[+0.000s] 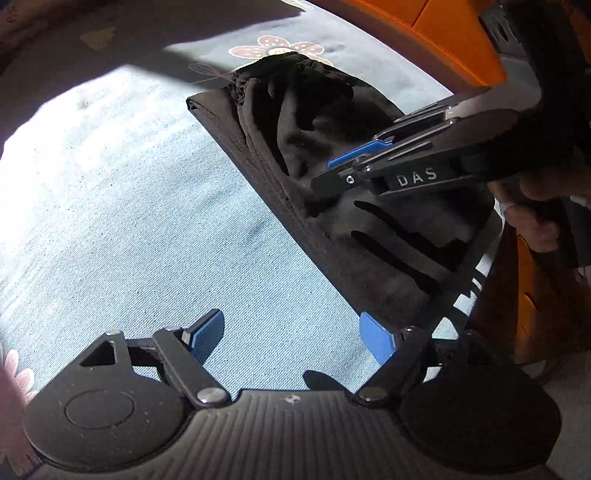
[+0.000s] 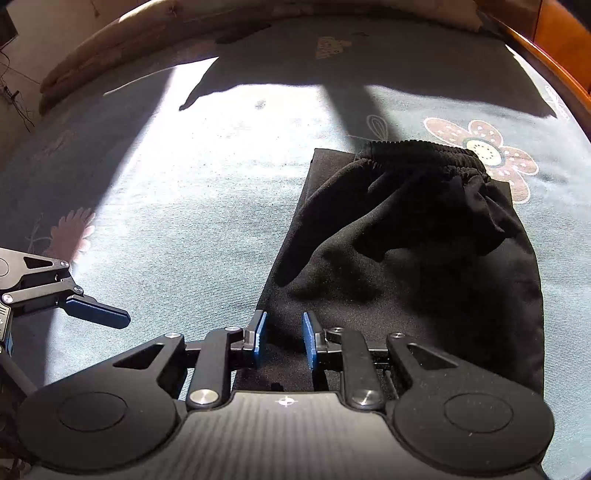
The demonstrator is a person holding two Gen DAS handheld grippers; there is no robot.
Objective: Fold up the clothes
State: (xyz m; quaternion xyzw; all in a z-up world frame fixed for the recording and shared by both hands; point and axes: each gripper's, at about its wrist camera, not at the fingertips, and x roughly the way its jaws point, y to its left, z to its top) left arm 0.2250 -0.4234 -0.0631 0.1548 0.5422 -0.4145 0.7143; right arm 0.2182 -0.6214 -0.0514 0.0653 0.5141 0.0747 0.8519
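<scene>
A black garment point(image 1: 314, 122) with an elastic waistband point(image 2: 424, 155) lies folded into a long strip on the blue-grey sheet. Its top layer is rumpled near the waistband. My right gripper point(image 2: 285, 339) hovers over the near left corner of the garment point(image 2: 424, 280). Its blue pads point(image 2: 260, 338) stand a narrow gap apart with nothing pinched between them. My left gripper point(image 1: 291, 338) is open wide above the bare sheet, just left of the strip's near end. In the left wrist view the right gripper point(image 1: 338, 170) hangs above the cloth. One of the left gripper's fingers point(image 2: 98, 313) shows in the right wrist view.
The flower-printed sheet point(image 2: 166, 229) covers a bed, with a bright patch of sunlight across it. Orange wooden furniture point(image 1: 443, 33) borders the right side. A beige pillow or blanket point(image 2: 122, 40) lies along the far edge. A person's hand point(image 1: 535, 225) grips the right tool.
</scene>
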